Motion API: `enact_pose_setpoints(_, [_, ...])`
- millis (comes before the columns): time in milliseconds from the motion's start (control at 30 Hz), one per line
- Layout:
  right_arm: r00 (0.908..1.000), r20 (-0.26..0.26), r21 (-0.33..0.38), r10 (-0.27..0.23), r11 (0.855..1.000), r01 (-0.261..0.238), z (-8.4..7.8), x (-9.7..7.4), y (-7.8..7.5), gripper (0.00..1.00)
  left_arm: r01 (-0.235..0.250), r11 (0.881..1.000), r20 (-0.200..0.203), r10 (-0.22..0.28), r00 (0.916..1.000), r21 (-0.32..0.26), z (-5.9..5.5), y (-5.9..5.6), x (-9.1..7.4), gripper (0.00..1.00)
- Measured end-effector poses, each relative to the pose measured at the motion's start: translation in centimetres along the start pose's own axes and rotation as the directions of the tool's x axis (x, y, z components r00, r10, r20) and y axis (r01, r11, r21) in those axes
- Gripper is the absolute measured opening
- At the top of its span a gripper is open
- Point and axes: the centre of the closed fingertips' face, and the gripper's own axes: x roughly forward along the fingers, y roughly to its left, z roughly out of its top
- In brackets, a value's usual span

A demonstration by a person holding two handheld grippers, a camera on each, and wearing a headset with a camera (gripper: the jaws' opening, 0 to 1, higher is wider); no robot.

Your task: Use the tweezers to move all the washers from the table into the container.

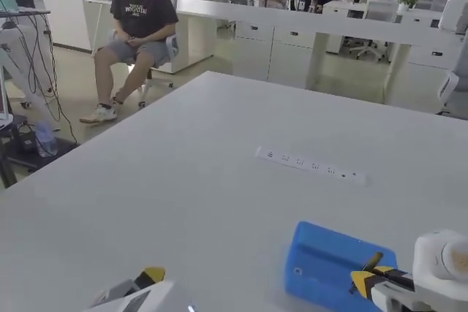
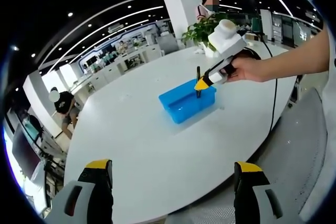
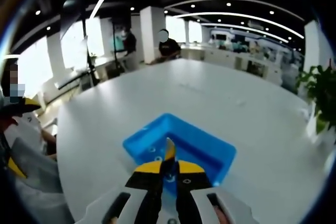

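Observation:
A blue container (image 1: 322, 262) stands on the white table (image 1: 183, 180) at the near right. My right gripper (image 1: 363, 280) is shut on black tweezers (image 1: 371, 261), whose tips hang over the container. In the right gripper view the tweezers (image 3: 169, 153) rise from between the closed yellow tips of the right gripper (image 3: 168, 167) above the container (image 3: 210, 148), and small washers (image 3: 155, 157) lie on its floor. My left gripper (image 2: 173, 169) is open and holds nothing, low over the table's near edge. From there the right gripper (image 2: 202, 84) points the tweezers (image 2: 198, 80) down into the container (image 2: 181, 106).
A white power strip (image 1: 311, 165) is set into the table beyond the container. A person (image 1: 135, 31) sits on a chair past the far left corner. A potted plant (image 2: 202, 30) stands beyond the table. Desks fill the background.

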Motion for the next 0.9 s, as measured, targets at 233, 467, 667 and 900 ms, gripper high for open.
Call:
enact_pose_setpoints(233, [0.9991,0.039,0.023,-0.015,1.000,0.014,0.7,-1.3,-0.3,0.05,0.001,1.000,0.006,-0.001,1.0000,0.011,0.4,0.0,-0.1,0.99])
enact_pose_setpoints(467, [0.9967,0.078,0.035,-0.022,0.999,0.019,1.2,-3.1,-0.5,0.05,0.003,1.000,0.003,-0.003,1.0000,0.019,0.4,-0.1,0.0,0.99])
enact_pose_setpoints(667, [0.9957,0.088,0.051,-0.030,0.998,0.026,0.6,-4.7,-0.7,0.05,0.010,1.000,0.007,-0.011,0.9999,0.025,0.7,-0.5,0.1,0.99])
enact_pose_setpoints(900, [0.9952,0.088,0.071,-0.042,0.997,0.036,-0.3,-5.8,-0.7,0.05,0.014,1.000,0.009,-0.014,0.9999,0.024,0.8,-0.7,0.2,0.99])
